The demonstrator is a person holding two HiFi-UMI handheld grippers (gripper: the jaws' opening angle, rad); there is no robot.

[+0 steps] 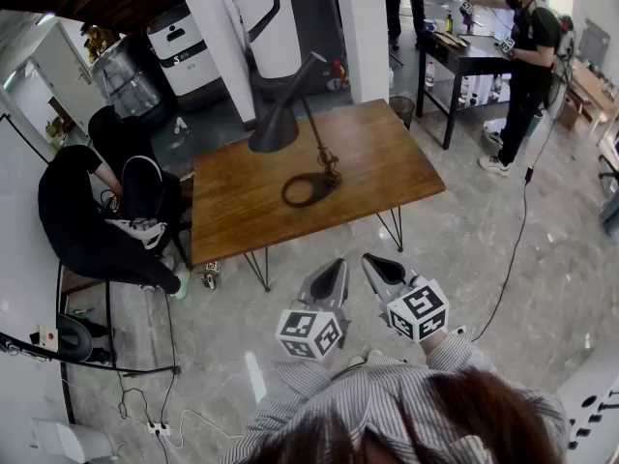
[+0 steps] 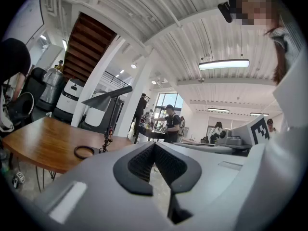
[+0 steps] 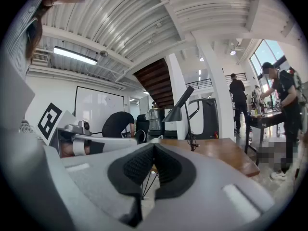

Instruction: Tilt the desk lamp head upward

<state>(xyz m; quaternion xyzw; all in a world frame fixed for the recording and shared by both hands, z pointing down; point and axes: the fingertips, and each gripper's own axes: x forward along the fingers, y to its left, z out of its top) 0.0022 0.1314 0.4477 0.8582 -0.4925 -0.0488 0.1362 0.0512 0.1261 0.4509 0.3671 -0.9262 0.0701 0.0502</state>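
A dark desk lamp stands on the wooden table (image 1: 368, 162). Its cone head (image 1: 275, 119) hangs low over the table, the thin arm (image 1: 314, 124) slopes down to a ring base (image 1: 308, 189). Both grippers are held close to my body, well short of the table's near edge. My left gripper (image 1: 338, 265) is shut with nothing in it, and my right gripper (image 1: 370, 259) is shut and empty too. In the left gripper view the lamp head (image 2: 107, 98) and ring base (image 2: 84, 152) show far off; the right gripper view has the lamp head (image 3: 180, 109) beyond the jaws.
A person in black (image 1: 92, 216) crouches at the table's left end. Another person (image 1: 522, 61) stands at a dark table (image 1: 464, 56) at the back right. A white pillar (image 1: 218, 37) and machines stand behind the wooden table. Cables lie on the floor (image 1: 513, 249).
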